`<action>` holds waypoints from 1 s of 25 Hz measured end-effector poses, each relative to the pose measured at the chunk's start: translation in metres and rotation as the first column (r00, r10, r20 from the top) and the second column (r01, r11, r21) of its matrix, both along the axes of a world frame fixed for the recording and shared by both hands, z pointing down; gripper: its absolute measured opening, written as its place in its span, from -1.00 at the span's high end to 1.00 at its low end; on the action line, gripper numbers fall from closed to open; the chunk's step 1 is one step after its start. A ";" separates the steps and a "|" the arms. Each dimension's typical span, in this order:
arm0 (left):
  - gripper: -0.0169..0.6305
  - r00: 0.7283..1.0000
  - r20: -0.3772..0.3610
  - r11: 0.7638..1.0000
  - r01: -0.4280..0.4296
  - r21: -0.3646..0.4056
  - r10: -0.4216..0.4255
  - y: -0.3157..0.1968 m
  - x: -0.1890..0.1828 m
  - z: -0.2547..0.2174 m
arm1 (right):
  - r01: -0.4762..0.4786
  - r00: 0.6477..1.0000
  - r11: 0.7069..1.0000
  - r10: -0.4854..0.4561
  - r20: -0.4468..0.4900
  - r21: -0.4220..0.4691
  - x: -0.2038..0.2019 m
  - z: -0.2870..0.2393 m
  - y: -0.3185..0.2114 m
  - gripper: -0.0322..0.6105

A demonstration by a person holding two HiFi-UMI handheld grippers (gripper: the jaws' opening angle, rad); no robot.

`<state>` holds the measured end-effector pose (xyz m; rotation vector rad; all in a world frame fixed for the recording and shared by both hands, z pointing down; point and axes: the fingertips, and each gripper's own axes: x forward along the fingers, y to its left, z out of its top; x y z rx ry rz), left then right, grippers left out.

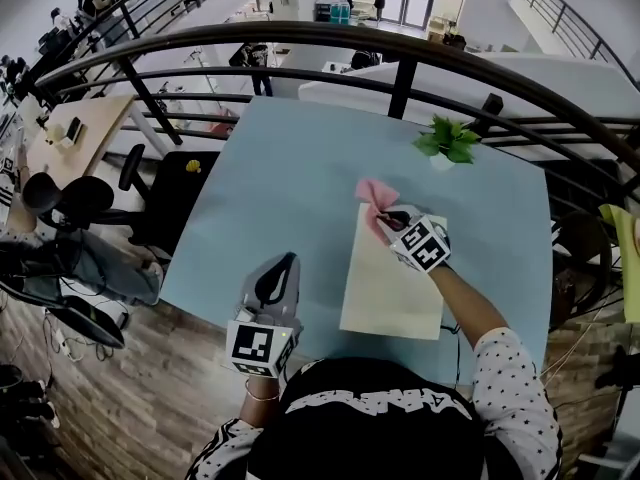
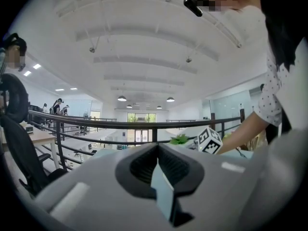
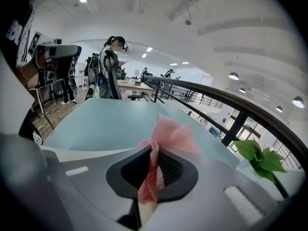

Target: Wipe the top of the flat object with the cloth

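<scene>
- Fingers (image 2: 162,194) of the left gripper (image 1: 280,273) are pressed together with nothing between them, above the near edge of the blue table (image 1: 270,188).
- Just to its right, the cream flat object (image 1: 390,293) lies on the table.
- At the flat object's far end, the right gripper (image 1: 393,218) pinches the pink cloth (image 1: 372,196).
- A small green plant (image 1: 447,140) stands beyond.

I saw that the cloth (image 3: 168,134) was a coarse, open-weave pink fabric. The board (image 1: 390,288) looked matt and smooth, the table (image 1: 270,198) smooth and matt.
</scene>
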<state>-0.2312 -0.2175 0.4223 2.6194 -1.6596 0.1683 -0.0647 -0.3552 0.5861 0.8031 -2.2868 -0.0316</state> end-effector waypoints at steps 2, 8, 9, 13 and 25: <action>0.95 1.000 -0.005 1.000 -0.006 -0.003 0.006 -0.004 -0.002 0.002 | 0.002 0.999 1.000 -0.002 -0.045 -0.006 0.000 0.011 -0.004 0.81; 0.95 0.999 -0.021 0.999 -0.039 -0.002 0.039 -0.017 0.002 0.004 | 0.012 0.994 0.999 -0.017 -0.111 -0.047 -0.003 0.033 -0.003 0.81; 0.95 0.999 -0.025 0.999 -0.043 -0.002 0.043 -0.019 0.003 0.004 | 0.009 0.994 0.999 -0.015 -0.112 -0.052 -0.004 0.033 -0.004 0.81; 0.95 0.998 -0.036 0.999 -0.053 -0.005 0.052 -0.023 0.004 0.007 | 0.002 0.993 0.998 -0.010 -0.122 -0.068 -0.006 0.039 -0.003 0.82; 0.95 0.996 -0.032 0.996 -0.086 -0.032 0.085 -0.024 0.006 0.017 | 0.004 0.989 1.000 -0.007 -0.146 -0.020 -0.011 0.039 0.010 0.88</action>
